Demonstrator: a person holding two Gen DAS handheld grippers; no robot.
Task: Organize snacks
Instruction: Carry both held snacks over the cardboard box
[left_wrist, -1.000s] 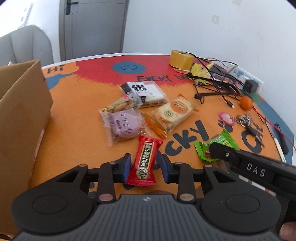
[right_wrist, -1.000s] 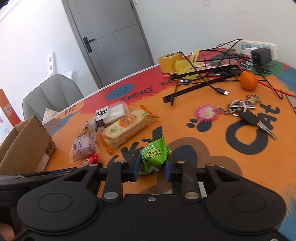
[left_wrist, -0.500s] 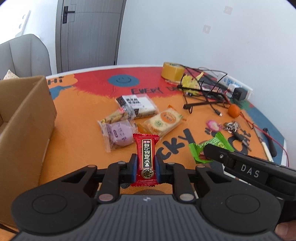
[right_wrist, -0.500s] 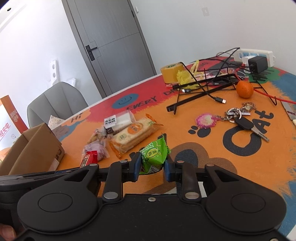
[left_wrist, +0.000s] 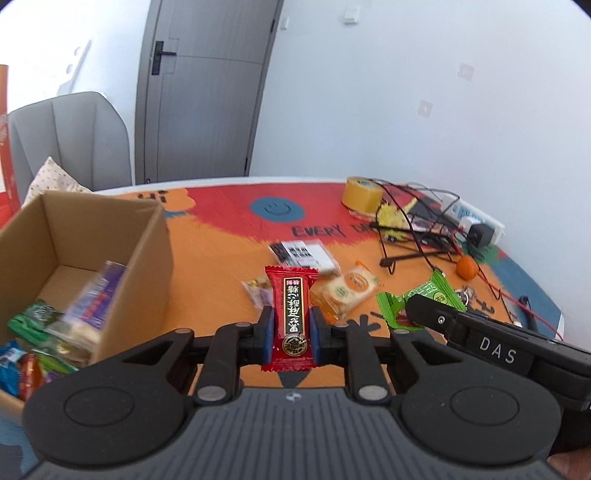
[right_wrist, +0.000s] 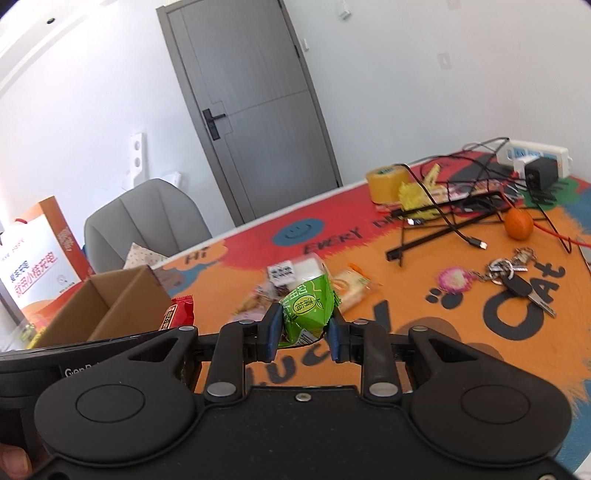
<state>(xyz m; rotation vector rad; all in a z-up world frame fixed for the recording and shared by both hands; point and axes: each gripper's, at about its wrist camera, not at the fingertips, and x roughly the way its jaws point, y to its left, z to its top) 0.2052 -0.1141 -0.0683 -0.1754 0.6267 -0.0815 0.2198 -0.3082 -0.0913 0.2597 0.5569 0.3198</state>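
My left gripper (left_wrist: 291, 332) is shut on a red snack packet (left_wrist: 293, 317) and holds it upright above the table, just right of an open cardboard box (left_wrist: 85, 236) that holds several snacks. My right gripper (right_wrist: 302, 330) is shut on a green snack packet (right_wrist: 306, 308), also lifted off the table; the packet also shows in the left wrist view (left_wrist: 421, 299). Loose snacks lie on the table beyond: a black-and-white packet (left_wrist: 303, 253), an orange cracker packet (left_wrist: 349, 290) and a purple one (left_wrist: 258, 293). The box also shows in the right wrist view (right_wrist: 110, 299).
The round orange and red table (left_wrist: 221, 251) also carries a yellow tape roll (left_wrist: 360, 195), tangled black cables and a stand (left_wrist: 417, 236), a power strip (left_wrist: 476, 219), a small orange (right_wrist: 519, 223) and keys (right_wrist: 517, 277). A grey chair (right_wrist: 147, 218) stands behind.
Both grippers have risen from the table with their packets and swung left toward the box. The left gripper closed on the red packet. The box's inside has come into view.
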